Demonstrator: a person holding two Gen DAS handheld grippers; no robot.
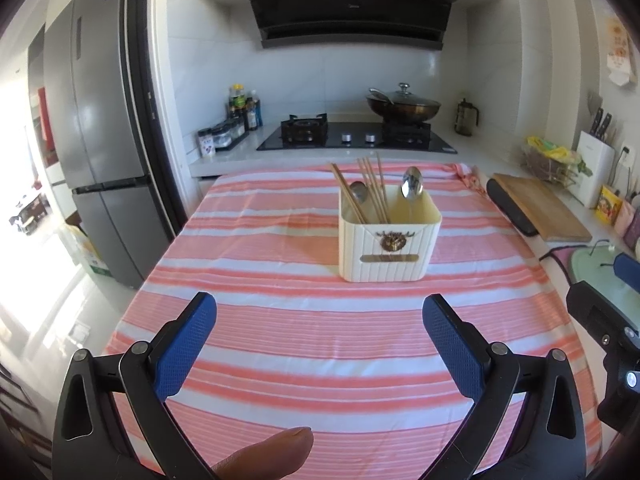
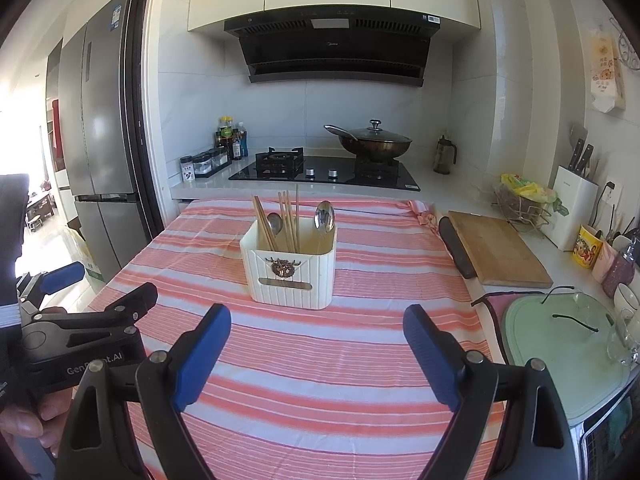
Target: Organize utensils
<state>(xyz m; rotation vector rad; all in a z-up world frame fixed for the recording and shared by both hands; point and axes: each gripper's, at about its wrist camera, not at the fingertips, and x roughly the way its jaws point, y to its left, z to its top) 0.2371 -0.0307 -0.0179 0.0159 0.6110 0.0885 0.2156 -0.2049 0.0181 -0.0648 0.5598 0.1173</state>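
Your left claw (image 1: 320, 312) and right claw (image 2: 317, 322) both hang released and empty above the pink-striped desk (image 2: 320, 380). The cream ribbed plastic utensil holder (image 1: 390, 245) stands mid-desk ahead of you, holding wooden chopsticks (image 1: 372, 188) and two steel spoons (image 1: 412, 183).

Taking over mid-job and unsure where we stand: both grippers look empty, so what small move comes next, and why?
Probably nothing to pick up: pull both back. The chopsticks and spoons already stand in the holder, the striped cloth shows no loose utensils, and the left gripper and right gripper are open and empty.
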